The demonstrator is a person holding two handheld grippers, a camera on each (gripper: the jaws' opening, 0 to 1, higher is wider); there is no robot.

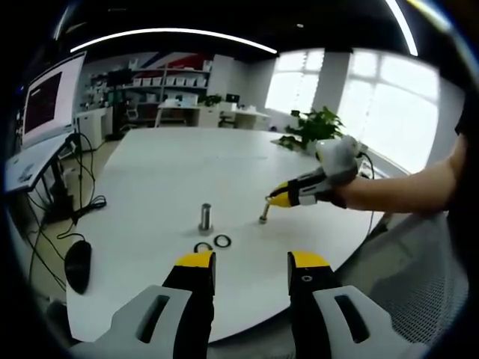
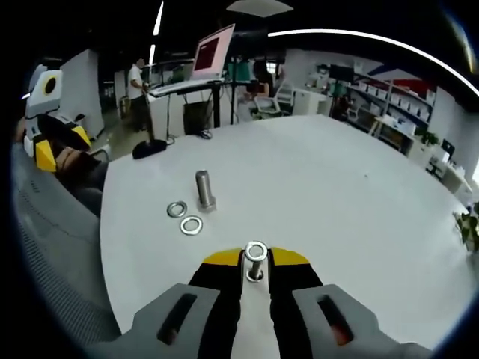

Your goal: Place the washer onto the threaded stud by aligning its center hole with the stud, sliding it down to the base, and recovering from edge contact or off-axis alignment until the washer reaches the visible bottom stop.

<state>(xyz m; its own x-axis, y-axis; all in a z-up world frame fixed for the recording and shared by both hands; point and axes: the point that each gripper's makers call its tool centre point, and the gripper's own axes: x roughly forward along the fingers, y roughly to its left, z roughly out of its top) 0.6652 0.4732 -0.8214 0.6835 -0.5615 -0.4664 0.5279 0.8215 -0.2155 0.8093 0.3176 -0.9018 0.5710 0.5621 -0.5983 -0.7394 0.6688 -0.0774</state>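
Two threaded studs stand on the white table [image 2: 359, 202]; one free stud [image 2: 204, 190] stands upright near the table's edge, with two loose washers [image 2: 184, 217] lying flat just beside it; the right gripper [image 2: 255, 263] is clenched on the second stud [image 2: 255, 271], which carries one washer [image 2: 256, 251] at its top; the left gripper [image 1: 252, 263] is released, jaws apart, off the table's edge.

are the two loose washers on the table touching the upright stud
Apart. In the right gripper view, bare table separates both washers from the stud.
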